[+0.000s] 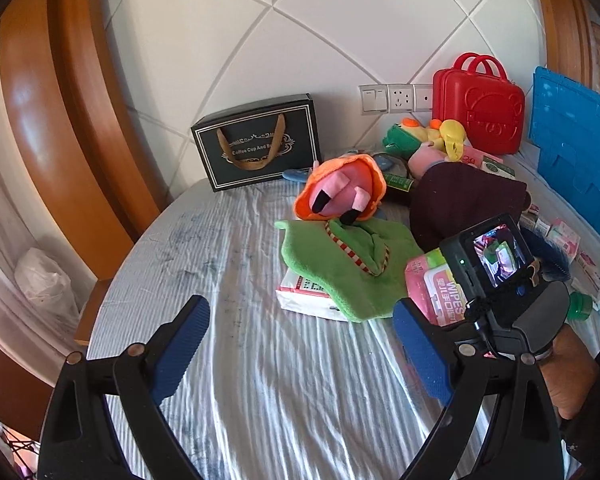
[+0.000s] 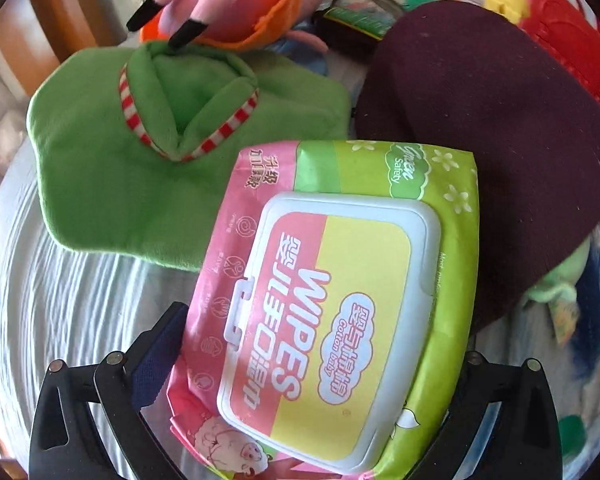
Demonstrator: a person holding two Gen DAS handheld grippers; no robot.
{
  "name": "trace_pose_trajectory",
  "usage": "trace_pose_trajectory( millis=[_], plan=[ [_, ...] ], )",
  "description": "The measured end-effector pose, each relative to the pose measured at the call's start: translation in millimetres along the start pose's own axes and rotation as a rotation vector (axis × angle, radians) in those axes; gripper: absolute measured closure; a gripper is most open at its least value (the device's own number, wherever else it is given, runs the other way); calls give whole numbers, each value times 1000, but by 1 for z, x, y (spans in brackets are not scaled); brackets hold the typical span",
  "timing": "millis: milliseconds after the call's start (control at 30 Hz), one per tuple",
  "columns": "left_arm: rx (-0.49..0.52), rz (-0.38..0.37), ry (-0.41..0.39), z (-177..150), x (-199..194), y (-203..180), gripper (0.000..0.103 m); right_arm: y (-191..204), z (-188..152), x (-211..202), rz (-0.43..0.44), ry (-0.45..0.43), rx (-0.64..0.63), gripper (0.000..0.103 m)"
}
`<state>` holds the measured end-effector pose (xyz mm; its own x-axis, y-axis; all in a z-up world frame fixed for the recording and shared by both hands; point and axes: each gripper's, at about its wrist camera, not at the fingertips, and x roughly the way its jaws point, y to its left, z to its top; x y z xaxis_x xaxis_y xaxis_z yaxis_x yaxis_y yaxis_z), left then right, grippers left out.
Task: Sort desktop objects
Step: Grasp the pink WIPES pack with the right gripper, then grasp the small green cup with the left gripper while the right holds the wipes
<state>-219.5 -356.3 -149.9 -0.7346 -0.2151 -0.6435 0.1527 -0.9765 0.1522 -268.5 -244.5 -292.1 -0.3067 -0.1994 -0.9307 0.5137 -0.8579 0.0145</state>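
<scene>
The pink-and-green soft pack of baby wipes with a white flip lid (image 2: pixel 332 312) is pinched between the right tongs (image 2: pixel 300 384), lifted above the striped grey tabletop (image 1: pixel 228 280). Just beyond it, a green plush cloth with red-striped trim (image 2: pixel 112 168) and a dark maroon knitted hat (image 2: pixel 500 128) are seen. The left tongs (image 1: pixel 300 344) are spread wide, nothing held between them.

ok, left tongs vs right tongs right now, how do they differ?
The left tongs are spread wide with nothing between their blue pads, over bare striped cloth. The right tongs straddle a wipes pack, which fills the gap between them; whether they press on it cannot be told. The left sit back from the pile, the right are in among the green plush and dark maroon cloth. Both share black frames.
</scene>
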Motion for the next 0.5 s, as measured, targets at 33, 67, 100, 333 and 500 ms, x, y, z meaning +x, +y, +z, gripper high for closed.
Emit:
trace_pose_trajectory(
  millis=[33,67,100,333,500],
  plan=[
    [3,-3,-1,1,1,-1,9,0,0,-5,16,-16,-19,11],
    [9,-9,-3,2,3,-3,9,-2,-3,-16,27,-48,-36,30],
    [23,-19,-10,1,3,-7,9,-4,-6,-23,39,-68,-49,35],
    [201,-179,-47,7,13,-61,9,-60,-68,-76,154,-90,-4,38],
    [437,-370,-105,3,19,-140,9,-119,-137,-147,162,-144,96,38]
  ],
)
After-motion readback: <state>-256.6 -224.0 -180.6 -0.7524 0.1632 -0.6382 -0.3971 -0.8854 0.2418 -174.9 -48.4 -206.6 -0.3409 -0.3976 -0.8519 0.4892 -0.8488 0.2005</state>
